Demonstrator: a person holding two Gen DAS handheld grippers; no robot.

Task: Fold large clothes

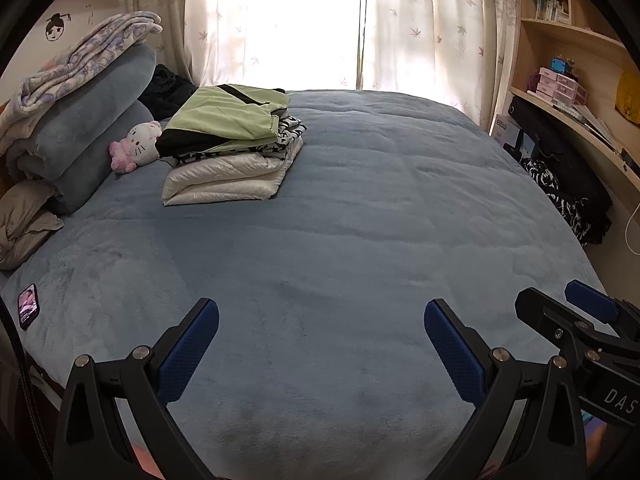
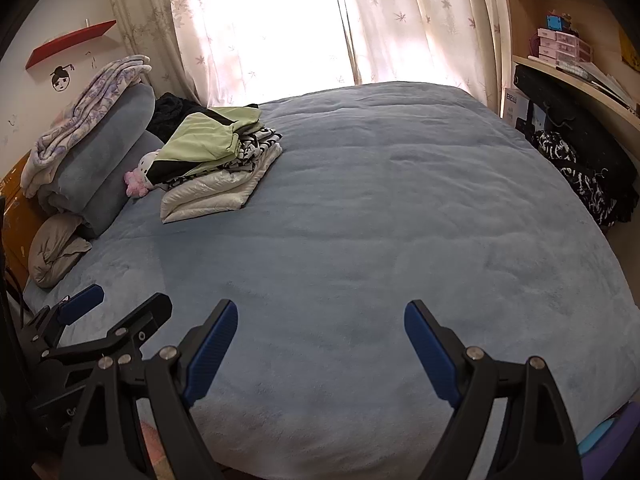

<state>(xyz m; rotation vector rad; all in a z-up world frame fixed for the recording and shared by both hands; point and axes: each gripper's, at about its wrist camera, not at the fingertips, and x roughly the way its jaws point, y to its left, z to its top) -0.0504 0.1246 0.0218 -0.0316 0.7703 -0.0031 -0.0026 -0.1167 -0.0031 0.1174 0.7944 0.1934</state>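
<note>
Counting from the left: one phone [image 1: 28, 306] lies face-up at the near left edge of the bed [image 1: 360, 220], one grey pillow [image 1: 24, 224] sits below a rolled blue-grey bedding stack [image 1: 92, 132] topped by one patterned blanket [image 1: 80, 56], and one pink-and-white plush toy [image 1: 138, 146] leans against that roll. Just right of the toy stands a single pile of folded clothes [image 1: 232, 144], three layers showing: a green-and-black garment on top, a black-and-white patterned one in the middle, a white quilted one beneath. The pile rests on the bed's far left part, well apart from both grippers.

From the pile rightward, the blue cover runs bare to the right edge, where dark clothing [image 1: 564, 196] hangs beside the shelves [image 1: 572, 68].

Two grippers hang over the near edge, side by side, both tilted downward toward the cover. The left gripper [image 1: 322, 320] stands spread wide with nothing between its pads; the right gripper [image 2: 320, 320] likewise gapes wide and empty.
</note>
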